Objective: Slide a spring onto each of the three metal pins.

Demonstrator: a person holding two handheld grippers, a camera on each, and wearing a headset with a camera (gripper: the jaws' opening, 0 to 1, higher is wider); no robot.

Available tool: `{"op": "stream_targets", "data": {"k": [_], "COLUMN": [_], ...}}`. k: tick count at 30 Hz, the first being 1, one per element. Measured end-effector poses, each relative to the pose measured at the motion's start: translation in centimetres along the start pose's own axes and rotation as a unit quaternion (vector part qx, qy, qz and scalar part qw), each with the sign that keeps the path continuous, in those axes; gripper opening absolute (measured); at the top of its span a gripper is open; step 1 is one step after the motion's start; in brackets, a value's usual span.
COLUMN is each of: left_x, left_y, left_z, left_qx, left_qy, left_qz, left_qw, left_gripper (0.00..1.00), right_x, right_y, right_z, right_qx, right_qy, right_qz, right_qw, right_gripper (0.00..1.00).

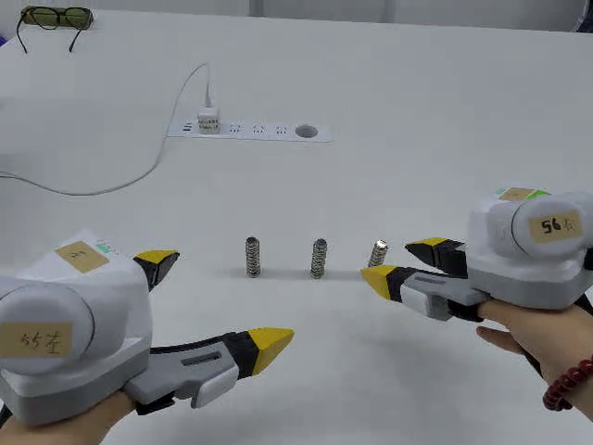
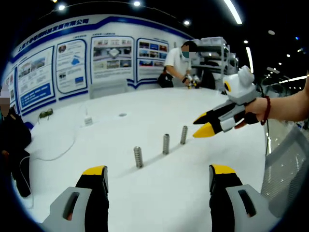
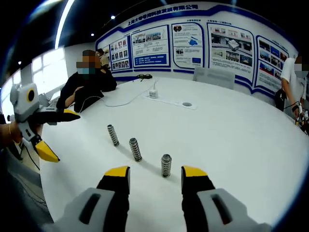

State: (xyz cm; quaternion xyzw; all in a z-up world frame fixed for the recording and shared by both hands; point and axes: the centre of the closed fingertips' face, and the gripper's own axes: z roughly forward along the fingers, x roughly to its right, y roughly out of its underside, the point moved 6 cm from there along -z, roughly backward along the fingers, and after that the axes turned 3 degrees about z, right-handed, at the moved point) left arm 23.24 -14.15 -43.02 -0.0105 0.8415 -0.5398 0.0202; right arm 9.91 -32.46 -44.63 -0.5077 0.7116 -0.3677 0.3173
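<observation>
Three grey coiled metal springs (image 1: 319,258) stand in a row on my white bench (image 1: 417,111); left claw (image 1: 215,298) and right claw (image 1: 400,261) gape empty.

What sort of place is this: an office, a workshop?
Likely a showroom or demo hall rather than a workshop. Large printed display boards run behind a big white table, spotlights dot a dark ceiling, and a power strip lies on the table.

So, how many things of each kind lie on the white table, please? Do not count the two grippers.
Springs: 3
Power strip: 1
Charger with cable: 1
Glasses: 1
Total: 6
</observation>
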Motion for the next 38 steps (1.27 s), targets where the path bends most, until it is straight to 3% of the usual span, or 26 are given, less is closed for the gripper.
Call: {"op": "stream_targets", "data": {"k": [14, 38], "left_x": [0.0, 1.0], "left_y": [-0.1, 0.3], "left_z": [-1.4, -4.0], "left_qx": [-0.005, -0.015], "left_qy": [-0.002, -0.001], "left_qz": [-0.002, -0.005], "left_qw": [1.0, 0.9999], "left_gripper": [0.88, 0.91], "right_x": [-1.4, -4.5], "right_y": [0.2, 1.9], "right_z": [-2.7, -5.6], "right_qx": [0.009, 0.01], "right_qy": [-0.011, -0.033], "right_qz": [0.01, 0.032], "right_qw": [0.9998, 0.9989], "right_gripper": [0.6, 0.75]}}
